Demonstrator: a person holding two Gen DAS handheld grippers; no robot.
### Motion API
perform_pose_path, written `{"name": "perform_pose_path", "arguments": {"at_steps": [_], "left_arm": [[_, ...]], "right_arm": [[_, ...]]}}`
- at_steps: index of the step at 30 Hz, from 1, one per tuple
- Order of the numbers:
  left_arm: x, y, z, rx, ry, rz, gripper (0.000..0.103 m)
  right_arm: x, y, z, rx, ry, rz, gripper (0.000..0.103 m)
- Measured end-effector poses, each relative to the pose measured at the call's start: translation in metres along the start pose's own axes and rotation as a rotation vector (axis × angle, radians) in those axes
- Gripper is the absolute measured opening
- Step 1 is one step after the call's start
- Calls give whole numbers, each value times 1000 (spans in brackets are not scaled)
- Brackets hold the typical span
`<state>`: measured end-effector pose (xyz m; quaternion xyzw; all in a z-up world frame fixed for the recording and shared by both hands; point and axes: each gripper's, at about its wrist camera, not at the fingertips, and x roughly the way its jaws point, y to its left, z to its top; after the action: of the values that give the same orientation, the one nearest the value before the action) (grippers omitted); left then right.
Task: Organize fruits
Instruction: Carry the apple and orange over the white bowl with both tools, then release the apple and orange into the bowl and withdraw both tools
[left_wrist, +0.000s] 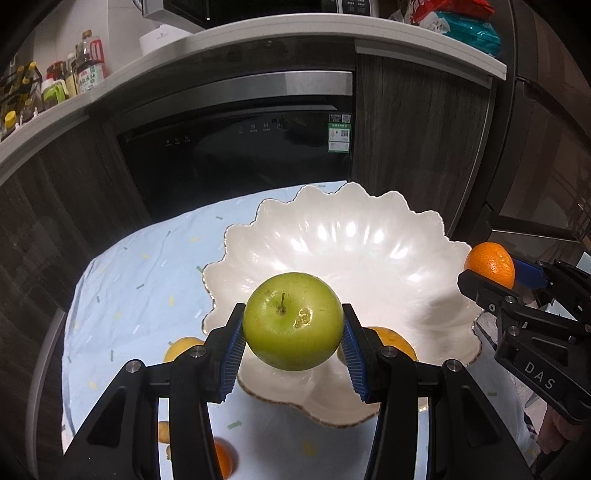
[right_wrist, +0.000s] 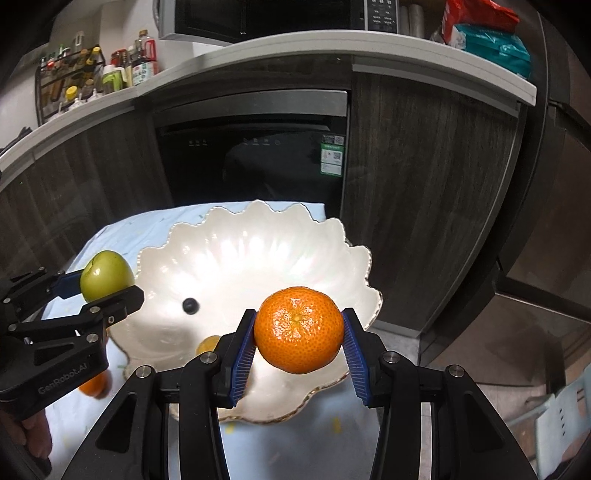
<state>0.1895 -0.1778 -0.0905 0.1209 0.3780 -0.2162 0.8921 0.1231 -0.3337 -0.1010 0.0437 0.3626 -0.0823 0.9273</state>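
- The left tongs (left_wrist: 293, 334) pinch a green apple (left_wrist: 293, 321), held above the near rim of the white scalloped bowl (left_wrist: 369, 240).
- The right tongs (right_wrist: 298, 341) pinch an orange mandarin (right_wrist: 298, 329) over the bowl's right edge.
- Readable writing: "DAS" on the right tongs' body, "GenRobot.AI" on the left's.

"DAS" stands in white letters on the right tool (left_wrist: 491, 273), seen from the left wrist. "GenRobot.AI" stands on the left tool (right_wrist: 107, 284), seen from the right wrist. The dishwasher's (left_wrist: 236, 155) green sticker is too small to read.
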Motion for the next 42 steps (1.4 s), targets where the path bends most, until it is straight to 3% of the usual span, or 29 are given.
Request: {"name": "perform_pose_path", "arguments": {"at_steps": [18, 23, 25, 27, 42], "left_arm": [[22, 1, 4, -27, 62, -14, 49], [24, 3, 0, -37, 84, -12, 49], [20, 3, 0, -37, 67, -5, 65], [15, 2, 2, -32, 47, -1, 71], [-17, 6, 9, -34, -15, 37, 82]], "right_arm": [[23, -5, 3, 32, 34, 6, 48], [14, -2, 6, 35, -6, -23, 71], [10, -1, 7, 32, -18, -26, 72], [7, -2, 8, 34, -22, -25, 72], [-15, 0, 11, 49, -49, -23, 72]]}}
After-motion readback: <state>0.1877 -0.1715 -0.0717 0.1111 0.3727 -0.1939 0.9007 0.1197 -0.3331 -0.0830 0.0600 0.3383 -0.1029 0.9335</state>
